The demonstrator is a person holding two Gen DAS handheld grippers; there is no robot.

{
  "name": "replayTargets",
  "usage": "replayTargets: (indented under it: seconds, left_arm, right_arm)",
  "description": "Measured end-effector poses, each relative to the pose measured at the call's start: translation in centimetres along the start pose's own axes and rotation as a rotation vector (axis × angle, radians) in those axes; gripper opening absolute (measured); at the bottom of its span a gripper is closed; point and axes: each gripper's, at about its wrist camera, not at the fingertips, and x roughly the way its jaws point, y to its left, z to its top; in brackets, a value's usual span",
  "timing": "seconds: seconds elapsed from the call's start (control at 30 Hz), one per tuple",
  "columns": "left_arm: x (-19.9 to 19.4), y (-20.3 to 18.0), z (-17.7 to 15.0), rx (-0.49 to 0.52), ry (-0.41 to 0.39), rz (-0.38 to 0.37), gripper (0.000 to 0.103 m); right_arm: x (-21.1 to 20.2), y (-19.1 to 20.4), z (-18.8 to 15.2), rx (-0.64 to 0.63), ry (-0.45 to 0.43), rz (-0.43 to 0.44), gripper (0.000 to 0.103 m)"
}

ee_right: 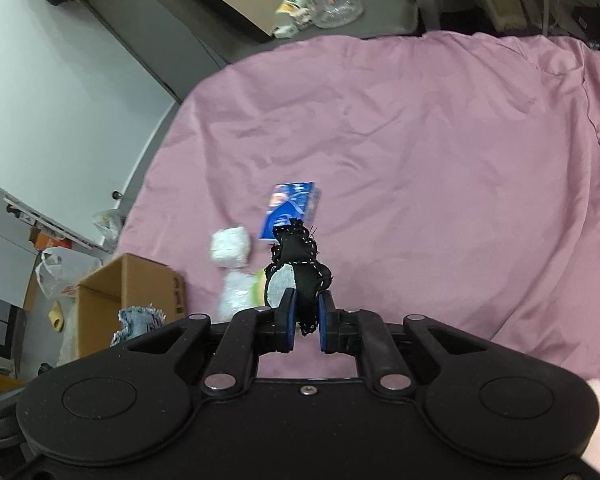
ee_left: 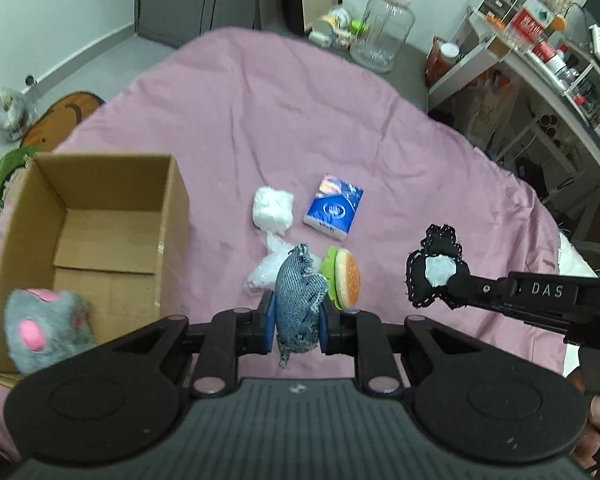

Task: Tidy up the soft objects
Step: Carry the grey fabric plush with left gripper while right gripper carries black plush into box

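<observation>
At far left we see a grey plush mouse (ee_left: 46,330) lying inside the open cardboard box (ee_left: 112,184) on the pink sheet (ee_left: 300,120). Our left gripper (ee_left: 296,320) pinches a denim pouch (ee_left: 300,300) above the sheet. Behind it lie white wadding (ee_left: 272,210), a blue tissue pack (ee_left: 334,212) and a burger toy (ee_left: 346,282). To the right, our right gripper (ee_right: 304,322) clamps a black stitched pouch (ee_right: 300,264).

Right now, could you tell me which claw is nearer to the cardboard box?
Left. The left claw, shut on a denim pouch, hangs just beside the cardboard box. The right claw, holding a black fabric piece, sits farther off.
</observation>
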Motion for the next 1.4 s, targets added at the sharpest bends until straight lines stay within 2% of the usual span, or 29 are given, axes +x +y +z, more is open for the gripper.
replayTargets:
  seconds: [0.33, 0.63, 1.1, 1.4]
  left_arm:
    - [-4.5, 3.2, -1.1, -0.03, -0.077, -0.009, 0.02]
    - [-7.2, 6.6, -2.0, -0.062, -0.114, -0.017, 0.02]
    - [-9.0, 11.6, -2.4, -0.113, -0.144, -0.056, 0.02]
    - [-8.5, 13.7, -2.1, -0.132, -0.124, -0.086, 0.02]
  right_arm:
    - [-2.8, 4.7, -1.8, -0.055, -0.06, 0.035, 0.011]
    - [-3.6, 9.0, -3.7, -0.098, -0.078, 0.057, 0.011]
    - [-3.9, 14.3, -6.4, -0.145, -0.1, 0.049, 0.011]
    - [-3.2, 16.7, -7.1, -0.161, -0.101, 0.043, 0.011]
